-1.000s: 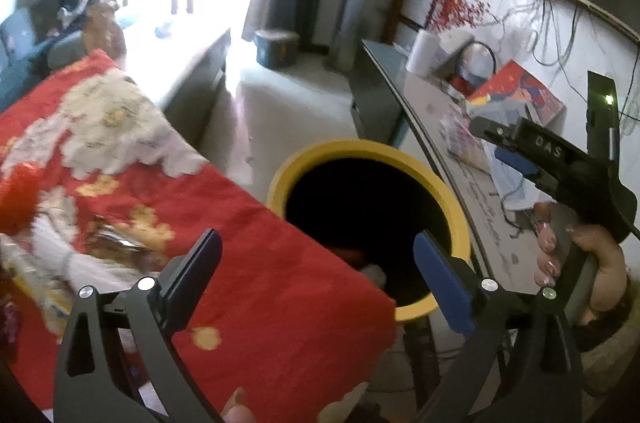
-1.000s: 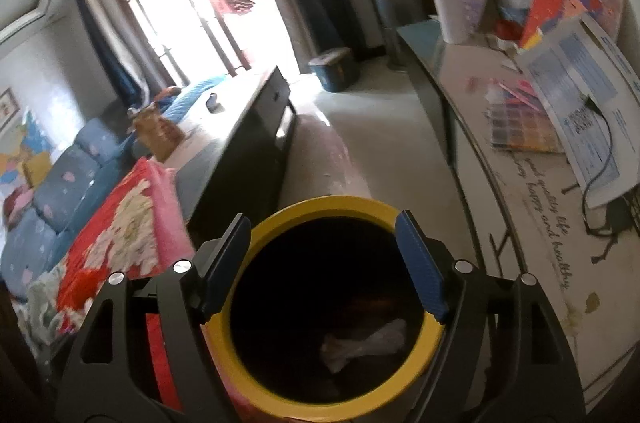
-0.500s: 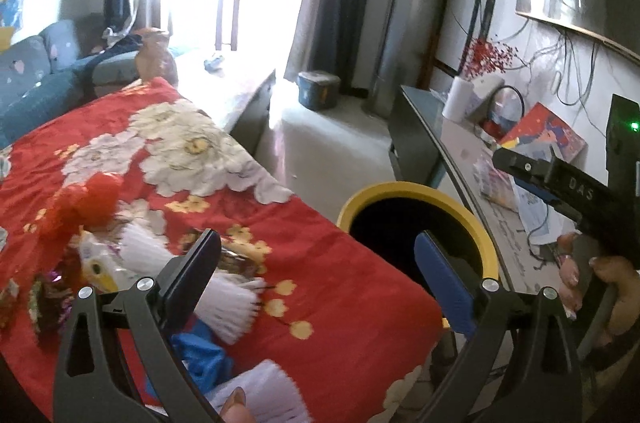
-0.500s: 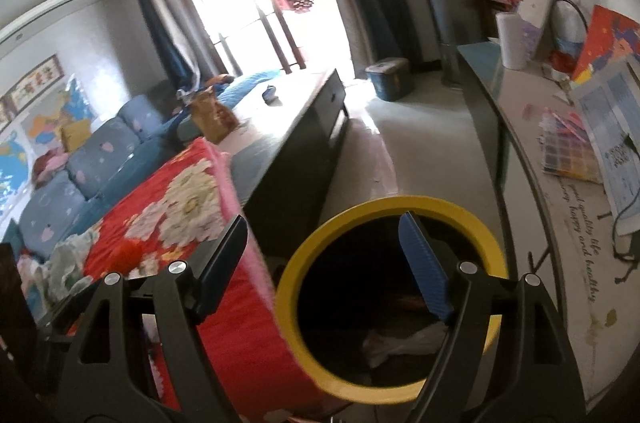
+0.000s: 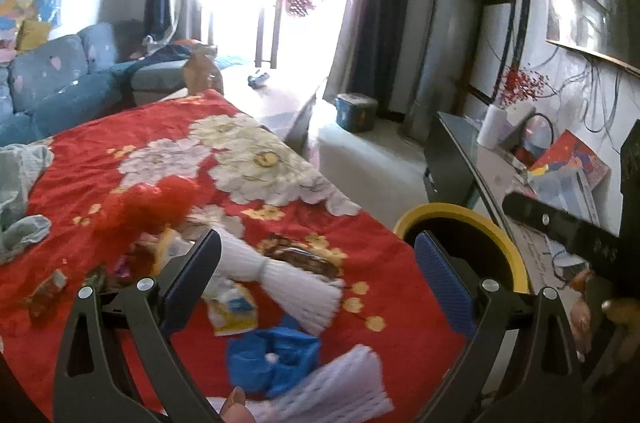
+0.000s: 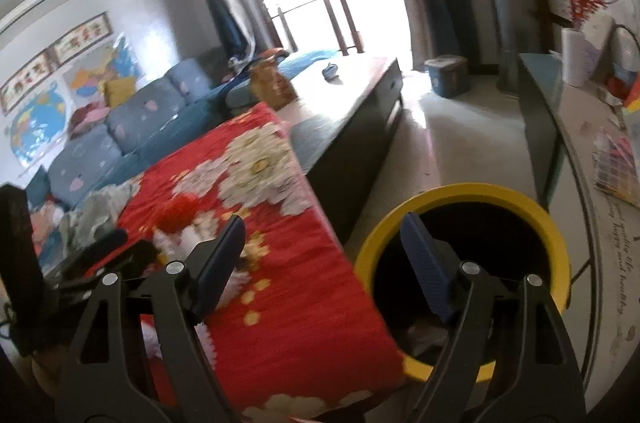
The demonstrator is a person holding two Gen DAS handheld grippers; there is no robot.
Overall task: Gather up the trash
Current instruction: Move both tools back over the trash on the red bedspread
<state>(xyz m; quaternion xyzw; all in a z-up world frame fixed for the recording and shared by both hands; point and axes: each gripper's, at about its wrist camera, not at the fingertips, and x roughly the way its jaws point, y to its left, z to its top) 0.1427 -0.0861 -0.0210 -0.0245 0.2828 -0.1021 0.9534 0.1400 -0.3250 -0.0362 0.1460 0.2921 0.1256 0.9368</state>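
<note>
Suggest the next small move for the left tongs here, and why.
Probably lower the left tongs onto the white pleated wrapper just ahead: both tongs are open and empty, litter lies on the red cloth, and the yellow bin stands beside it.

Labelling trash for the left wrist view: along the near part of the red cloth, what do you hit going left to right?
Small brown wrapper → yellow-and-white packet → blue crumpled piece → white foam net sleeve → yellow-rimmed bin.
</note>
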